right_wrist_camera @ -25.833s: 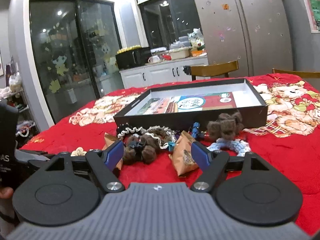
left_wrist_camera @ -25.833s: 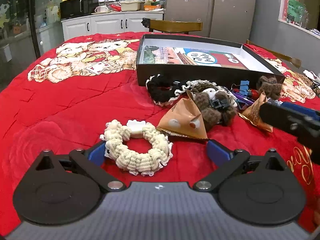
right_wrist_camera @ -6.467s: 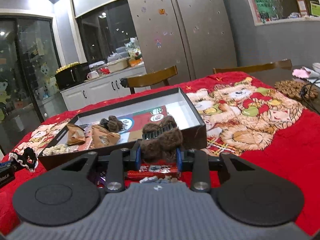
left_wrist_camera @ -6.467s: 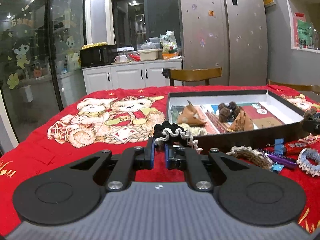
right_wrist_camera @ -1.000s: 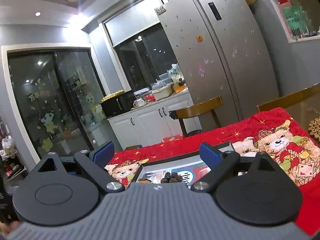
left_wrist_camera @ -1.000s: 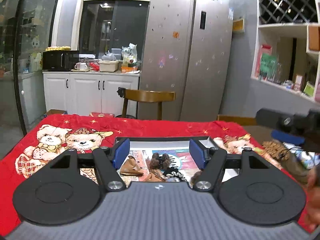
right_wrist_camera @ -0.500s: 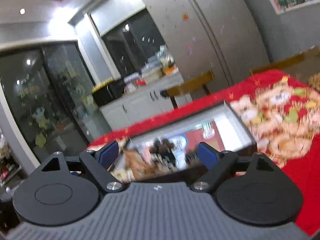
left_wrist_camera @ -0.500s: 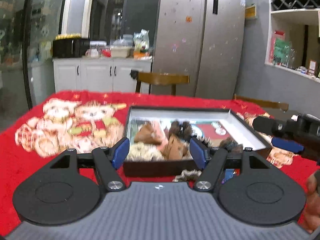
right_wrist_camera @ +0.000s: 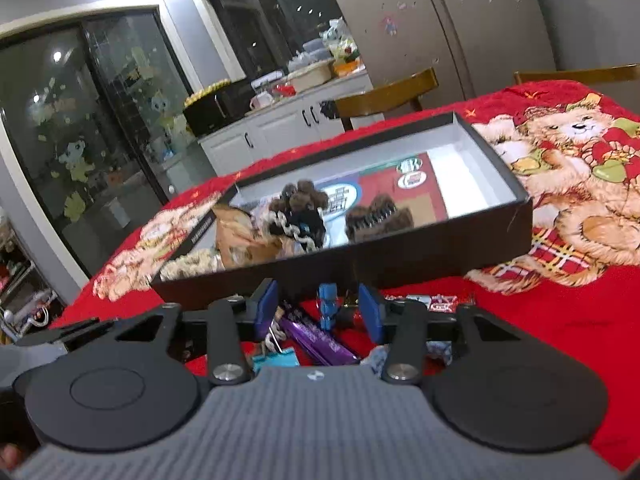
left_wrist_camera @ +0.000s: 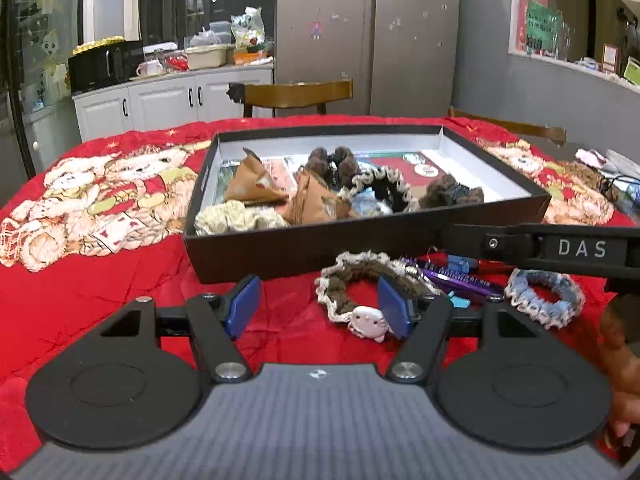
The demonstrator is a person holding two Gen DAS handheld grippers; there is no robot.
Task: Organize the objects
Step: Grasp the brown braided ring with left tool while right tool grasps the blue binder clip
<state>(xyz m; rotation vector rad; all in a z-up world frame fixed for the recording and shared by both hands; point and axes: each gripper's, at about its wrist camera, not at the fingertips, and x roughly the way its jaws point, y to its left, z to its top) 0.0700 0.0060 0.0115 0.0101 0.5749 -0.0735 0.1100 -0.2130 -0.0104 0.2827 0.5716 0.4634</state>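
Left wrist view: the left gripper (left_wrist_camera: pixel 320 306), jaws open and empty, hovers over a brown lace-edged scrunchie (left_wrist_camera: pixel 362 276) on the red bear-print desk (left_wrist_camera: pixel 100 280), before the shallow black cardboard box (left_wrist_camera: pixel 320 246); a blue scrunchie (left_wrist_camera: pixel 544 294) lies rightward.

Right wrist view: the right gripper (right_wrist_camera: pixel 319 312), jaws just narrowing yet empty, straddles a blue binder clip (right_wrist_camera: pixel 328 306) beside a purple wrapped bar (right_wrist_camera: pixel 316 338).

White capitals "DAS" show clearly on the black bar of the right gripper (left_wrist_camera: pixel 576 249), which reaches in from the right edge of the left wrist view. The purple wrapper (left_wrist_camera: pixel 456 280), lying on the red cloth just in front of the box's near wall, carries small print, too fine to read. Inside the box (right_wrist_camera: pixel 400 256), round badges and lettering sit on the printed sheet on its floor (right_wrist_camera: pixel 412 174), but they blur out. The green poster (left_wrist_camera: pixel 538 26) on the far wall stays illegible.
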